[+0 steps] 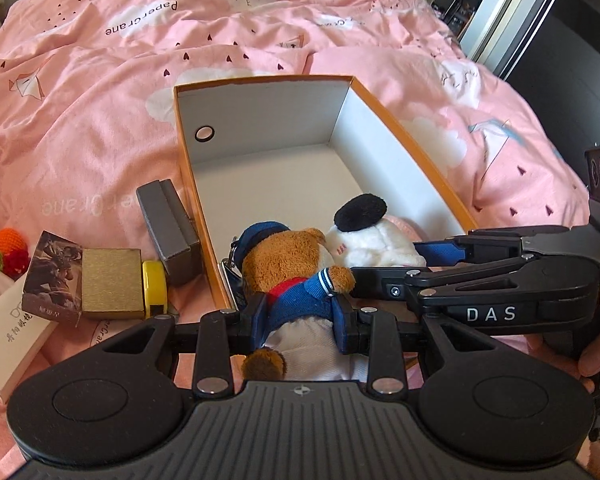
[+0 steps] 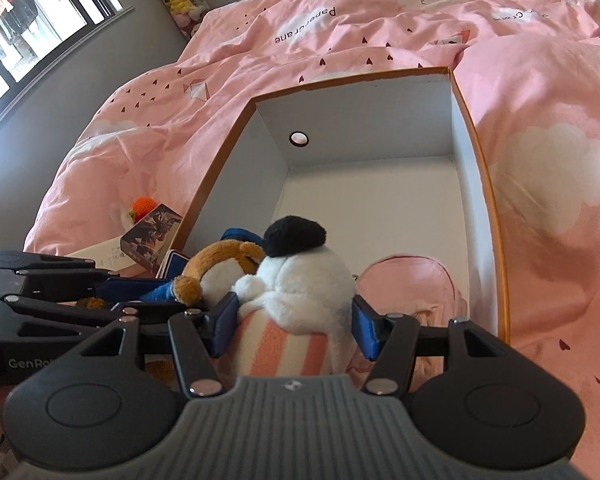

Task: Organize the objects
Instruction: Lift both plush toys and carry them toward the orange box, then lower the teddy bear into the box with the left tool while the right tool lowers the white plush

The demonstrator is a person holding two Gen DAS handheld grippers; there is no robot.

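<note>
Brown bear (image 1: 296,264) in blue jacket, pinched by left tool (image 1: 304,320); right tool (image 2: 296,320) grips white plush (image 2: 300,284).

Daylight fills both views, soft and even, bright on the pink duvet (image 1: 100,128) ahead of my left hand-held gripper (image 1: 306,320). In the right wrist view the window (image 2: 40,24) up and to the left of my right hand-held gripper (image 2: 292,320) glares nearly white. The white walls of the box (image 2: 364,120) beyond my fingers carry only gentle grey shading, darker on the far wall. Shadows stay faint. The fisheye bends the box rim and darkens the corners. The black frames nearest the lens look slightly soft; the rest is reasonably sharp.
</note>
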